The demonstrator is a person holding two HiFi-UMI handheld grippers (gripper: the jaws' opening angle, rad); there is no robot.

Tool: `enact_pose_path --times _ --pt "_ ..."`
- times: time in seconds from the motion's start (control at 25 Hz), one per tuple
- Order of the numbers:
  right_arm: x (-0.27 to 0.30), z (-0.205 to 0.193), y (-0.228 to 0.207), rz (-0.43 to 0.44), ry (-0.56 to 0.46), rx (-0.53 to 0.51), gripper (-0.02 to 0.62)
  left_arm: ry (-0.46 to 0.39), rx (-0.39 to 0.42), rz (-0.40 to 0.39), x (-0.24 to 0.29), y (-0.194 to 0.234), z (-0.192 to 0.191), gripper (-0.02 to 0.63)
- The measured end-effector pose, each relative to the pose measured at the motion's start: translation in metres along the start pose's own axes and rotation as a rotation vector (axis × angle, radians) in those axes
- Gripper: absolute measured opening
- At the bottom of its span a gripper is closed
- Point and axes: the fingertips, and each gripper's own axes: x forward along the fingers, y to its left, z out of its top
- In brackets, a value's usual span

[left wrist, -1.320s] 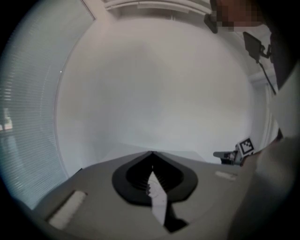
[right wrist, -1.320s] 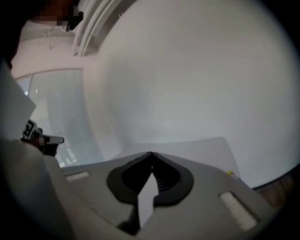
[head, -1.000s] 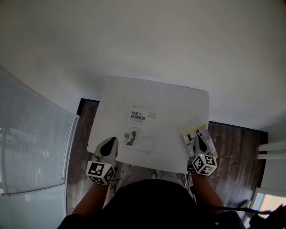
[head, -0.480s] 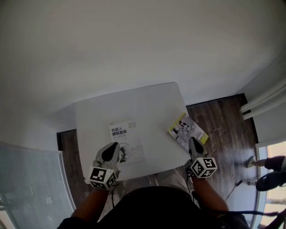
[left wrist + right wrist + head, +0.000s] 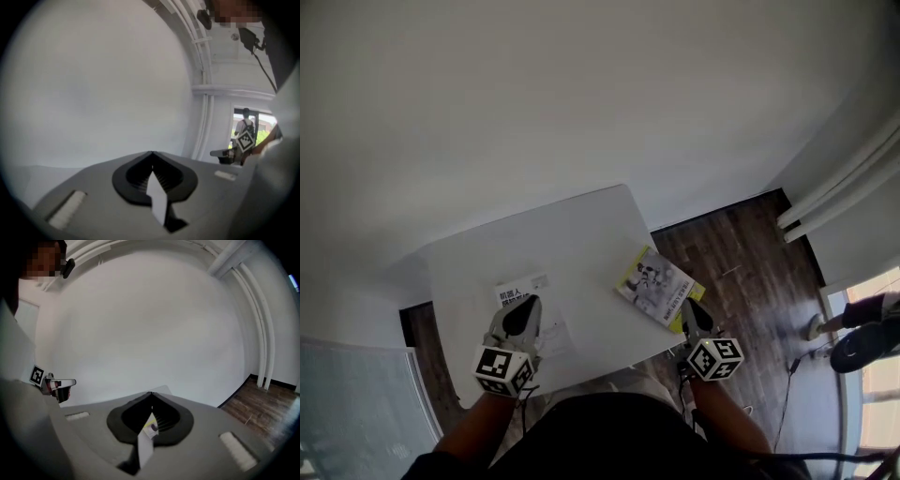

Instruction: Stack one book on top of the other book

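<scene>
Stage: we judge the task to be early. The two books lie well apart and neither is on the other.
Done: as far as we see, only the gripping; each gripper has a book by its near edge.
Left to do: we think one book has to be carried across the table (image 5: 581,234), set squarely on the other and let go.
White book (image 5: 517,292): we see it lying on the near left part of the table, partly hidden under the gripper that holds it.
Yellow book (image 5: 656,286): we see it at the table's right edge, its cover up and its outer part hanging out over the wood floor (image 5: 741,253). We cannot tell whether it rests on the table or is raised a little.
Left gripper (image 5: 522,317): in its own view we see the jaws brought together on a thin white edge, which we take to be the white book's cover or pages.
Right gripper (image 5: 694,317): in its own view we see the jaws pressed together on a thin edge with a touch of yellow print, which is the near corner of the yellow book.
Books counted: we count two, one white and one yellow.
Grippers counted: we count two, one in each hand, both gripping.
Tables counted: we count one, white, and we see nothing else on it besides the books.
Stack counted: we count none so far.
</scene>
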Motion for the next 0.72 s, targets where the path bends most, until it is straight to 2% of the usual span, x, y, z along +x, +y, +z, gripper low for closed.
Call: enact_pose_path --times 0.24,0.36,0.44,0.72 --pt "-0.007 -0.018 -0.052 -0.065 0.012 0.071 0.003 0.026 0.017 -0.052 0.034 -0.03 0.004 0.006" --pt "-0.009 -0.034 -0.071 -0.068 0.034 0.094 0.004 0.038 0.028 -0.067 0.047 -0.042 0.004 0.006" --pt "-0.008 -0.047 -0.083 -0.072 0.054 0.115 0.086 0.045 0.044 -0.076 0.055 -0.048 0.002 0.006" --pt "0.0 -0.077 -0.126 -0.114 0.102 0.183 0.163 0.065 0.06 -0.08 0.081 -0.059 -0.003 0.006"
